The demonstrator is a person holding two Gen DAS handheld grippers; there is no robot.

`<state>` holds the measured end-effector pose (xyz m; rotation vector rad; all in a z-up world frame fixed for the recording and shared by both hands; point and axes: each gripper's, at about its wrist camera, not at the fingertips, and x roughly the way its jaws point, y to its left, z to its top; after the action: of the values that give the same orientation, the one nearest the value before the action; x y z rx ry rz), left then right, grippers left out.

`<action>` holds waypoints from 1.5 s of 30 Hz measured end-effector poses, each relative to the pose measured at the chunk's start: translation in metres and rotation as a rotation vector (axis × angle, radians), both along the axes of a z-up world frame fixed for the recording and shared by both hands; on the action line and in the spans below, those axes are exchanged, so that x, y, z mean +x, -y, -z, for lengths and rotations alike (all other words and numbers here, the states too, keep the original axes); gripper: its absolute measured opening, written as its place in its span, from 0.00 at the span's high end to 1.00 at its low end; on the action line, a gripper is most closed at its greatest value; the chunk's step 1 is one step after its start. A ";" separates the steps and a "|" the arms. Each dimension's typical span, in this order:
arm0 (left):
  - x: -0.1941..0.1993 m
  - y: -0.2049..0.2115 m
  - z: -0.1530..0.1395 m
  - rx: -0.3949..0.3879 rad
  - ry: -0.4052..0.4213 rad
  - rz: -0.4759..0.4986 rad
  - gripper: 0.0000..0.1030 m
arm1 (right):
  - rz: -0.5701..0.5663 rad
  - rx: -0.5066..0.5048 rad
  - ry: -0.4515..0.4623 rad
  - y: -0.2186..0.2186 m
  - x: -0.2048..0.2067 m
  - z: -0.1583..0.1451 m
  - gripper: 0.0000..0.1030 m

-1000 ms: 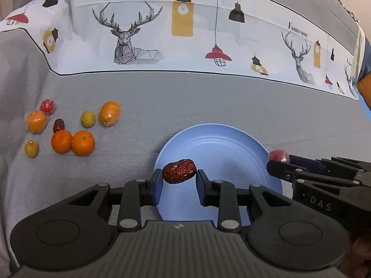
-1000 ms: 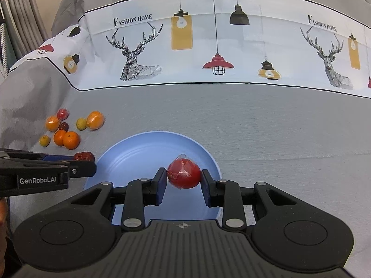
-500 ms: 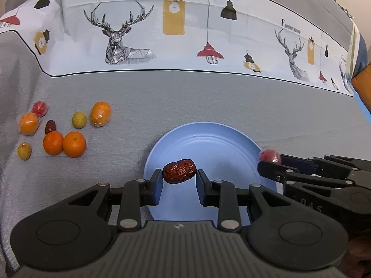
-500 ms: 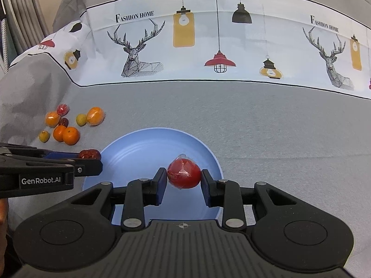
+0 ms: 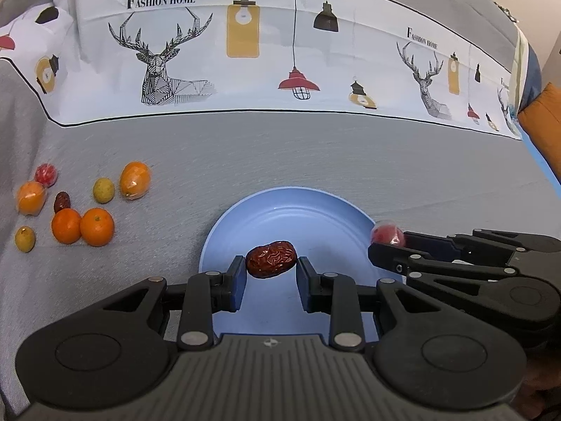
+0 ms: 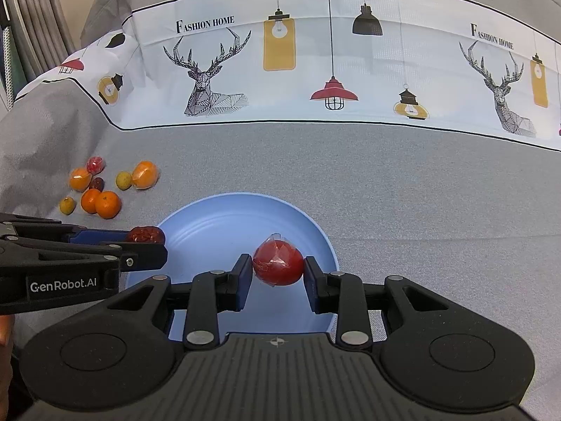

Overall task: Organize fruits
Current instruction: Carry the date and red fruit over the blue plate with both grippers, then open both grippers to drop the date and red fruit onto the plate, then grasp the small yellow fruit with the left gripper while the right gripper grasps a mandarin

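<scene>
My left gripper (image 5: 270, 270) is shut on a wrinkled dark red date (image 5: 270, 259) and holds it over the near left part of the blue plate (image 5: 315, 210). My right gripper (image 6: 278, 270) is shut on a red wrapped fruit (image 6: 277, 263) over the right part of the same plate (image 6: 210, 224). Each gripper shows in the other's view: the right one (image 5: 385, 242) at the plate's right rim, the left one (image 6: 145, 236) at its left rim. Nothing lies on the plate.
Several loose fruits lie on the grey cloth to the left: two oranges (image 5: 84, 226), two wrapped orange fruits (image 5: 135, 179), small yellow-green fruits (image 5: 103, 190), a dark date (image 5: 61, 201), a red wrapped one (image 5: 46, 174). A printed white cloth band (image 5: 280, 52) runs across the back.
Both grippers have moved further in over the plate with their fruits still held. The left view has shifted, so the plate and fruit pile sit further right in it.
</scene>
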<state>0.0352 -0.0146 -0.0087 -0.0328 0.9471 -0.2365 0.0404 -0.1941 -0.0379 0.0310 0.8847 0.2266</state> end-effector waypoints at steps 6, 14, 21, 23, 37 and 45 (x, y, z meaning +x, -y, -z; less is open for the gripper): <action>-0.001 0.001 -0.002 -0.022 0.006 0.018 0.66 | -0.011 -0.003 -0.002 -0.001 0.000 0.001 0.67; -0.001 0.005 0.001 0.007 -0.001 0.023 0.49 | 0.019 -0.033 -0.006 -0.003 0.001 0.002 0.50; 0.000 0.005 0.002 0.023 -0.005 0.025 0.47 | 0.015 -0.070 -0.004 -0.005 0.001 0.004 0.50; 0.000 0.005 0.004 0.026 -0.008 0.026 0.47 | 0.017 -0.071 -0.005 -0.004 0.001 0.005 0.50; 0.001 0.006 0.006 0.039 -0.013 0.028 0.47 | 0.031 -0.069 -0.011 -0.004 0.003 0.006 0.47; 0.001 0.006 0.006 0.054 -0.010 0.025 0.47 | 0.032 -0.071 -0.010 -0.004 0.002 0.006 0.47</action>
<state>0.0364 -0.0204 -0.0142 0.0275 0.9642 -0.2340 0.0425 -0.1897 -0.0440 -0.0194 0.9012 0.1653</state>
